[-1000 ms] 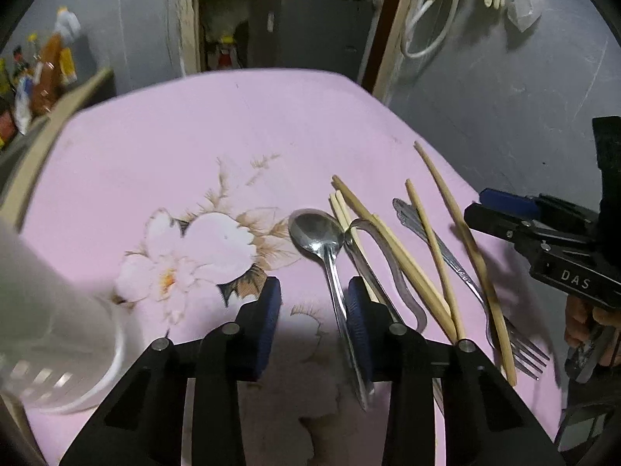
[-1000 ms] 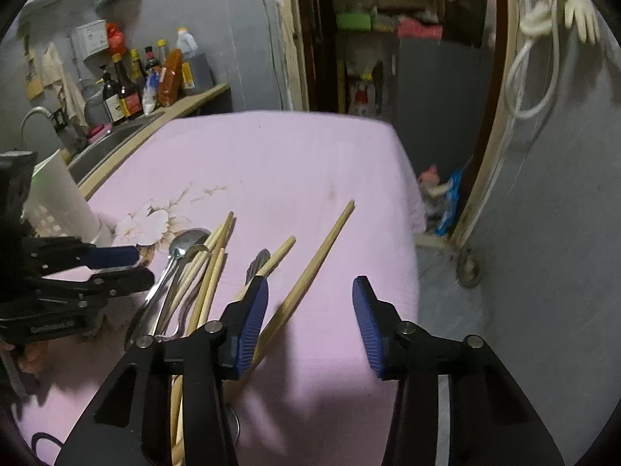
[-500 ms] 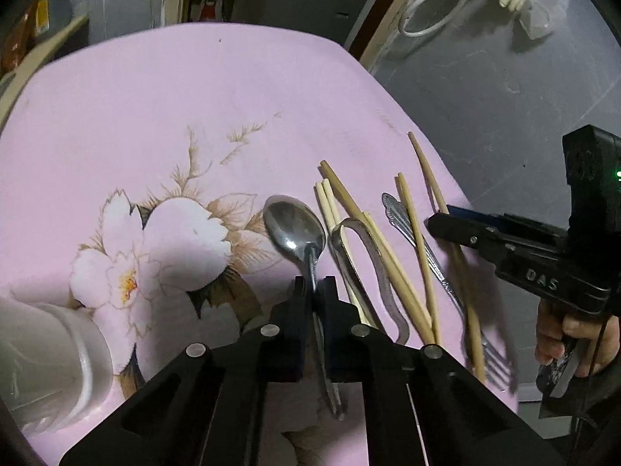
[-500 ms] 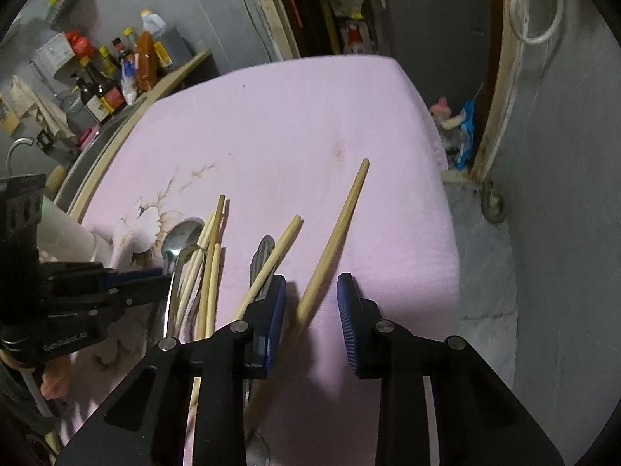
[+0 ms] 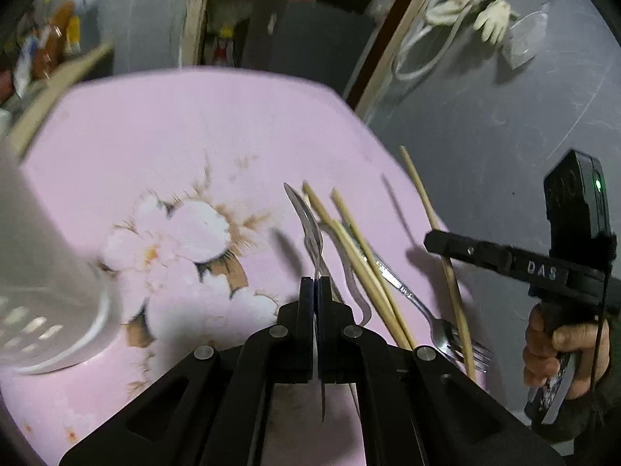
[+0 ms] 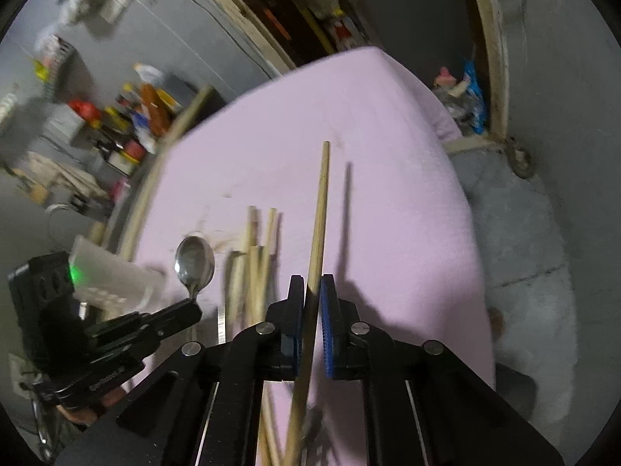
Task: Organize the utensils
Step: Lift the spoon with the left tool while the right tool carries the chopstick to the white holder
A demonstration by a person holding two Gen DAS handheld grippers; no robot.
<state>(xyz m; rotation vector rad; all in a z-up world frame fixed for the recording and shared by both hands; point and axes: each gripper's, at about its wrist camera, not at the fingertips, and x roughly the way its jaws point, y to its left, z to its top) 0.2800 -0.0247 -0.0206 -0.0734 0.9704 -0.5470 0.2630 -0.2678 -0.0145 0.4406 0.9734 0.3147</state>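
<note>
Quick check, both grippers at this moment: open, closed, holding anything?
Left gripper: closed on the spoon, gripping its handle.
Right gripper: closed on the long chopstick.

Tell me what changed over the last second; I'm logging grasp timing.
The left gripper closed on the spoon and lifted it; the right gripper closed on the long chopstick and raised it. The other chopsticks, fork and white holder stayed put.
</note>
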